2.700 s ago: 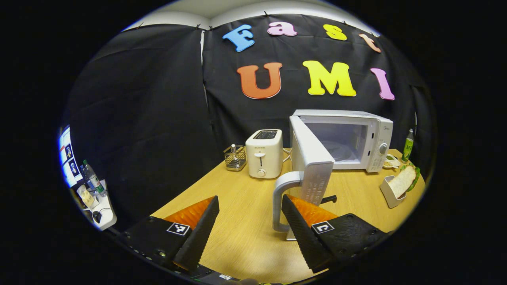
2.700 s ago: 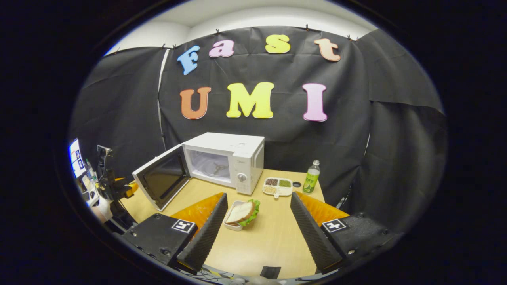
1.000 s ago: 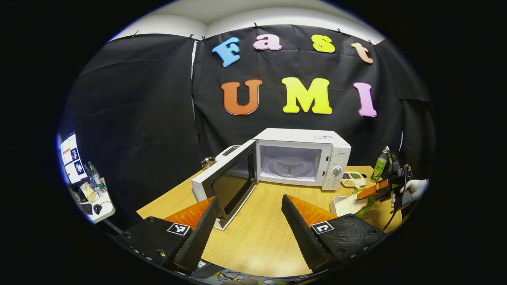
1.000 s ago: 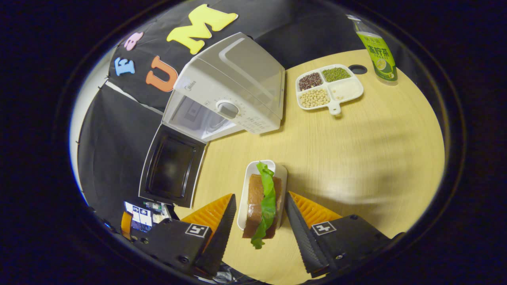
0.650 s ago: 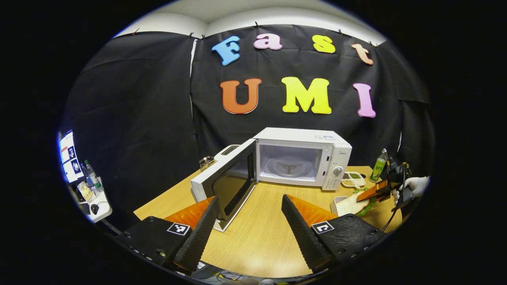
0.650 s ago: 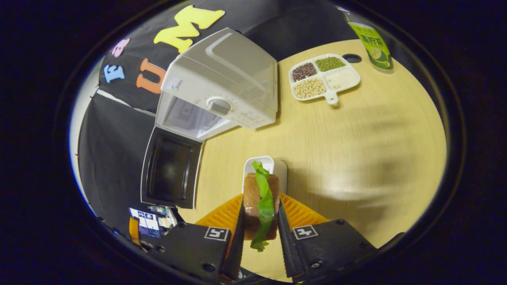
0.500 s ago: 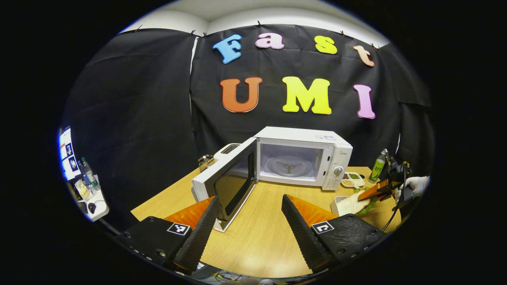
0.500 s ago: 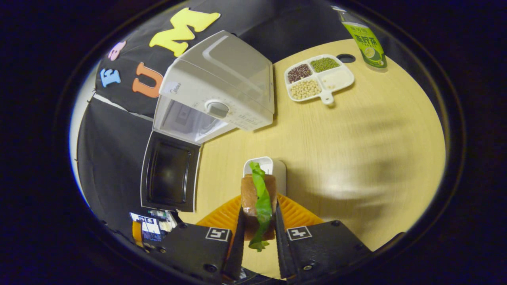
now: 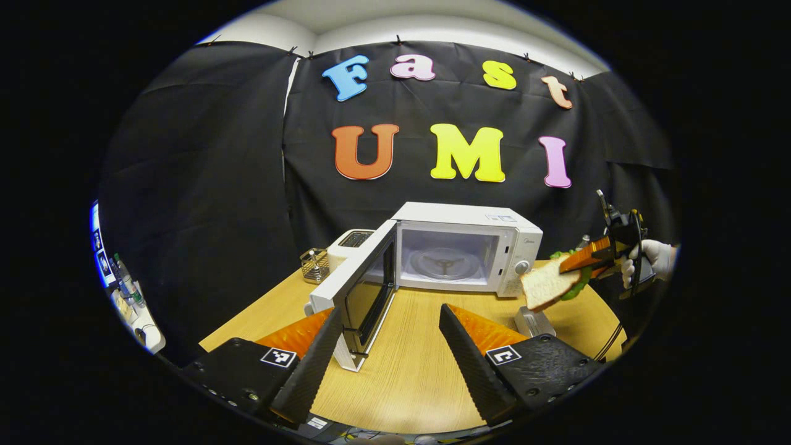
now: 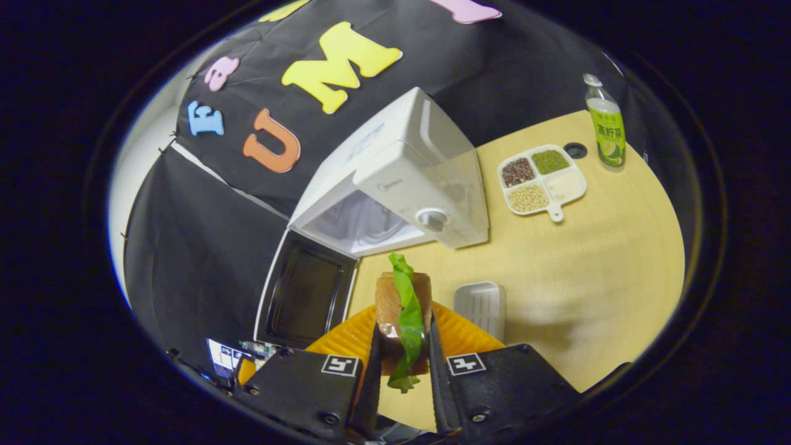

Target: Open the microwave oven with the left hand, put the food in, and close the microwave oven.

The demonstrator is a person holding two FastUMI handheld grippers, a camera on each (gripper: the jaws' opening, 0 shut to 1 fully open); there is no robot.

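White-bread sandwich with green lettuce [image 10: 403,312] sits clamped in my right gripper [image 10: 400,364]; my left gripper [image 9: 389,352] hangs spread, white box-shaped microwave [image 9: 457,253] ahead with door swung wide.

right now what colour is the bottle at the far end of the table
Clear with a green label and white cap; the bottle shows best in the right gripper view.
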